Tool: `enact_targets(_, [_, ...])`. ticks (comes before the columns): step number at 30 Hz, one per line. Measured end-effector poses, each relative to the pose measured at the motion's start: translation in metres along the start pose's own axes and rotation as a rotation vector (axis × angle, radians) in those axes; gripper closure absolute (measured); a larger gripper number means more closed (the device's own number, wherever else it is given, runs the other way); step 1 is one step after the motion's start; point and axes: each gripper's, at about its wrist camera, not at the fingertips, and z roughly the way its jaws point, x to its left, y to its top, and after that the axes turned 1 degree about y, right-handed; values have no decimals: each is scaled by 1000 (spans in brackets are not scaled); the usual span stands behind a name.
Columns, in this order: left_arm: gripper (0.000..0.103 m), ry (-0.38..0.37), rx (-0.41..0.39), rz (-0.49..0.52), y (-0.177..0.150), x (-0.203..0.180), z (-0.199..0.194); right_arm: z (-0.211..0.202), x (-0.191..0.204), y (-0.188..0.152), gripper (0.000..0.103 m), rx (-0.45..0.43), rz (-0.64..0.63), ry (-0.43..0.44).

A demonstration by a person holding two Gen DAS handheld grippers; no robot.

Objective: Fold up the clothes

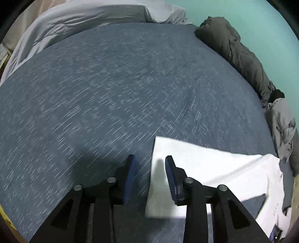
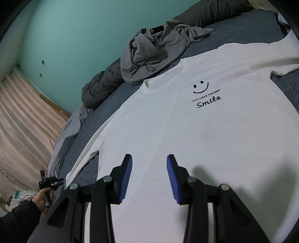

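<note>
A white T-shirt (image 2: 196,134) with a black smiley and "Smile" print lies spread face up on the blue bed sheet (image 2: 110,104). My right gripper (image 2: 149,158) hovers open over the shirt's lower body, nothing between its blue pads. In the left wrist view the shirt's sleeve end (image 1: 205,164) lies flat at lower right; my left gripper (image 1: 150,160) stands open above the sleeve's edge, one finger over the sheet, the other over the white cloth. The right wrist view also catches the left gripper (image 2: 56,182) at far left, held by a hand.
A crumpled grey garment (image 2: 149,54) lies beyond the shirt's collar. A dark rolled quilt (image 1: 233,52) runs along the teal wall. A light grey blanket (image 1: 84,16) covers the bed's far end. A pink curtain (image 2: 24,119) hangs at left. Bare sheet (image 1: 112,84) spreads ahead of the left gripper.
</note>
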Motion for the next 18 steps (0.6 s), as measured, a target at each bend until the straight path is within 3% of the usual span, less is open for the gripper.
enact_targets(7, [70,33,12,38,10,-11,20,7,-6,-1,65,14,10,-19])
enact_targets(9, [102,51,11,54,12,-14,19,8,-4,-2,65,20,2,-20])
enact_targets(18, [102,92,-123,85,33,-25,-18,14,1,-8,65,43,-18,-19])
